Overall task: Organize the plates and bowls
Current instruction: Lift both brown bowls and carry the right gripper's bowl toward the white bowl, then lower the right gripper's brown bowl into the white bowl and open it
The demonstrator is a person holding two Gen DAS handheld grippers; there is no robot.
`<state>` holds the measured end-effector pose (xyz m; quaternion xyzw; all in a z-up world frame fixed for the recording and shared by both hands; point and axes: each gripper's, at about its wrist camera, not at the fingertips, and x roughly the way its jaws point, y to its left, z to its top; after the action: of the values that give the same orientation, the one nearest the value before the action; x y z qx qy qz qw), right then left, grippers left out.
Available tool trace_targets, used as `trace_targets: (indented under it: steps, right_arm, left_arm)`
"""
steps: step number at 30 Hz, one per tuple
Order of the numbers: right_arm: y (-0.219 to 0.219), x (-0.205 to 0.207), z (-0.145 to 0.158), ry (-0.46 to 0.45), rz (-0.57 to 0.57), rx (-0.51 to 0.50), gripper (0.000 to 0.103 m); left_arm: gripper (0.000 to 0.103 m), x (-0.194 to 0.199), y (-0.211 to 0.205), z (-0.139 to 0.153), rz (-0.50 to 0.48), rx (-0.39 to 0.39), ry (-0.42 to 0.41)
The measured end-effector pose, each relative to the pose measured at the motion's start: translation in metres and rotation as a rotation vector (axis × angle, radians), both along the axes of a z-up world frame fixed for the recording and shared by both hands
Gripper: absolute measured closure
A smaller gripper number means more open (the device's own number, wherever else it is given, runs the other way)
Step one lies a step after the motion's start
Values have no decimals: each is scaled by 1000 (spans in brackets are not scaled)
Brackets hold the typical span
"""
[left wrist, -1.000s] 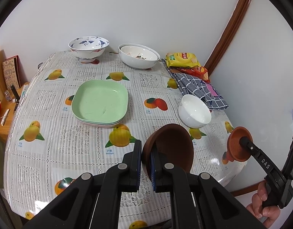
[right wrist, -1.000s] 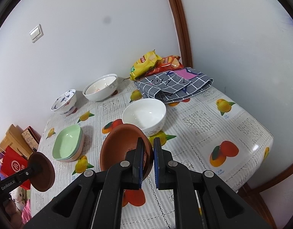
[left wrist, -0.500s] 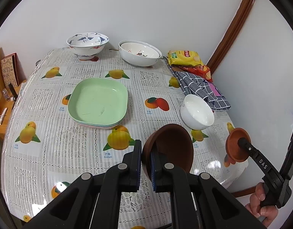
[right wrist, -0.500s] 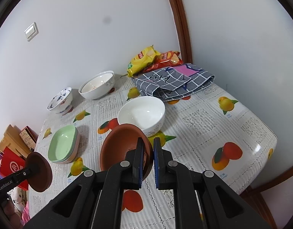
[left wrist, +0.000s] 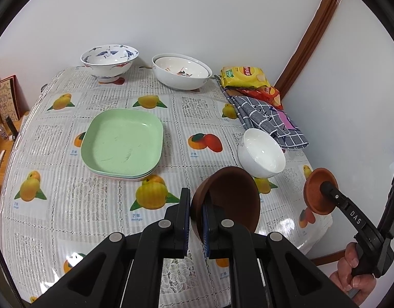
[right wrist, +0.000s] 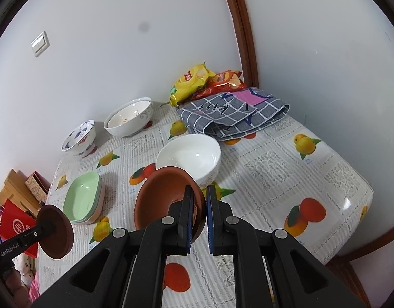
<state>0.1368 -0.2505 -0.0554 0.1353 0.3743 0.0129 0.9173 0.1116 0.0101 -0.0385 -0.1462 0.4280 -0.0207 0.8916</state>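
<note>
My left gripper (left wrist: 196, 220) is shut on the rim of a brown bowl (left wrist: 232, 197), held above the table's front edge; it also shows in the right wrist view (right wrist: 57, 231). My right gripper (right wrist: 199, 215) is shut on the rim of a second brown bowl (right wrist: 161, 202), which shows at the right of the left wrist view (left wrist: 317, 192). A white bowl (left wrist: 261, 154) sits just beyond both. A stack of green square plates (left wrist: 122, 141) lies mid-table. A blue-patterned bowl (left wrist: 109, 60) and nested white bowls (left wrist: 181, 73) stand at the back.
A folded grey checked cloth (right wrist: 232, 113) and snack bags (right wrist: 194, 79) lie at the back right corner by the wall. The fruit-print tablecloth (left wrist: 68, 205) covers the table. A side shelf with books (left wrist: 7, 102) stands left of the table.
Both grippers have risen a little and drawn back with their brown bowls, so the table looks slightly farther. Nothing on the table has moved.
</note>
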Motion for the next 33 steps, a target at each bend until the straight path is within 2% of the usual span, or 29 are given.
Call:
trace_targets:
  steps: [16,28,33]
  right_arm:
    - [-16,50,-4,16,-23,2,94]
    - [-10,91,-9,27,12,-10,94]
    - [-2,111,-22,52,35,-30,94]
  left_arm:
    - [95,54,-21,-10,-48,-3,33]
    - [95,95,-24,-10,-54,24,42]
    - [95,109,-22,-15,-54,36,48]
